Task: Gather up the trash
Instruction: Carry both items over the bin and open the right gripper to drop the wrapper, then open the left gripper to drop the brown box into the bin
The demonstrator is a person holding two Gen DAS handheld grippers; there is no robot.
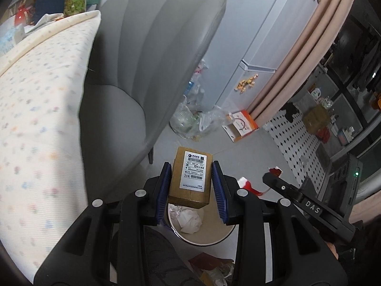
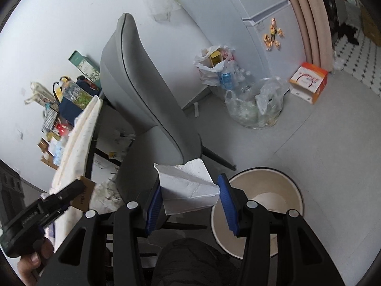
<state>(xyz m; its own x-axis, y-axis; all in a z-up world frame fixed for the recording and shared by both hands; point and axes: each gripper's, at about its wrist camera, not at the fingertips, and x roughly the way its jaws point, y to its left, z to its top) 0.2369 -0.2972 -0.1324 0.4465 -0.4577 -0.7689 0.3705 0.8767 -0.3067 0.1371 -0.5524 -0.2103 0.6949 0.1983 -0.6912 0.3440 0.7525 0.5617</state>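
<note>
The left gripper clamps a labelled cardboard box directly above the round waste bin holding crumpled tissue, while the right gripper pinches a flattened white carton at the bin's nine o'clock.

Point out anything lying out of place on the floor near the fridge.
An orange-and-white carton lies tipped on its side on the floor beside the pink curtain, not in any bag. A clear bag of bottles slumps open next to it. Nothing looks spilled.
</note>
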